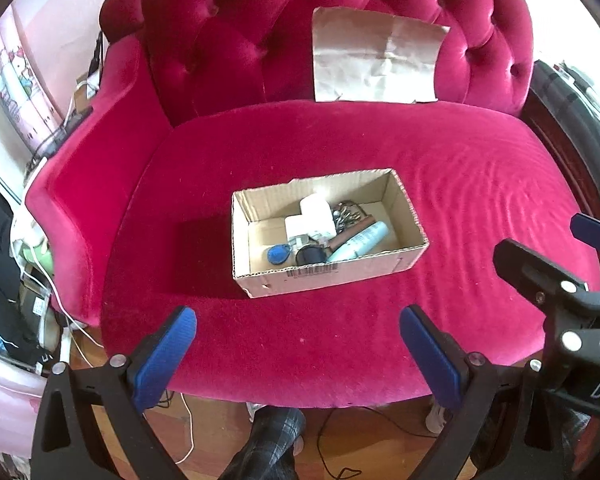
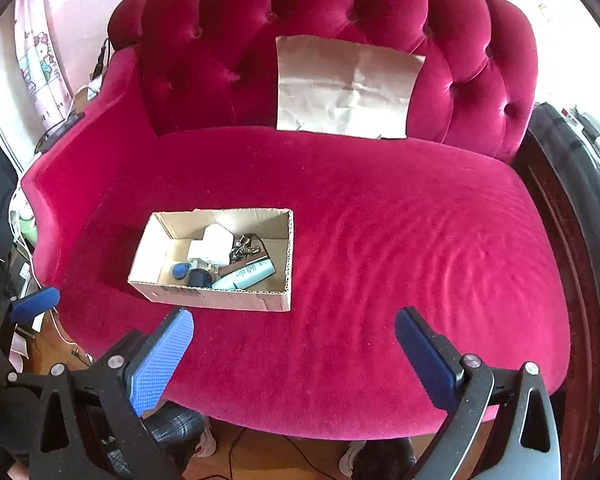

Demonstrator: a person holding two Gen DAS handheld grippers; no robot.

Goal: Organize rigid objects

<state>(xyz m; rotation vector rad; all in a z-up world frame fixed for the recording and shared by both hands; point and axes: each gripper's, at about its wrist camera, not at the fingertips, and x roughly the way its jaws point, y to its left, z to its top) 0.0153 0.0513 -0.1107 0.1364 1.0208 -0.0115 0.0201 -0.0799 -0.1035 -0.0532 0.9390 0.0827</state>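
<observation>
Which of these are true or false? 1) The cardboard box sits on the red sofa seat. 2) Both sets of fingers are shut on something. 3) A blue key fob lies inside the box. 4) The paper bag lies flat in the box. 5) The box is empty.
1) True: the cardboard box rests on the sofa seat.
2) False: the left gripper and right gripper are open, holding nothing.
3) True: the blue key fob is inside.
4) False: the paper bag leans against the backrest.
5) False: it also holds a pale blue tube and keys.
</observation>
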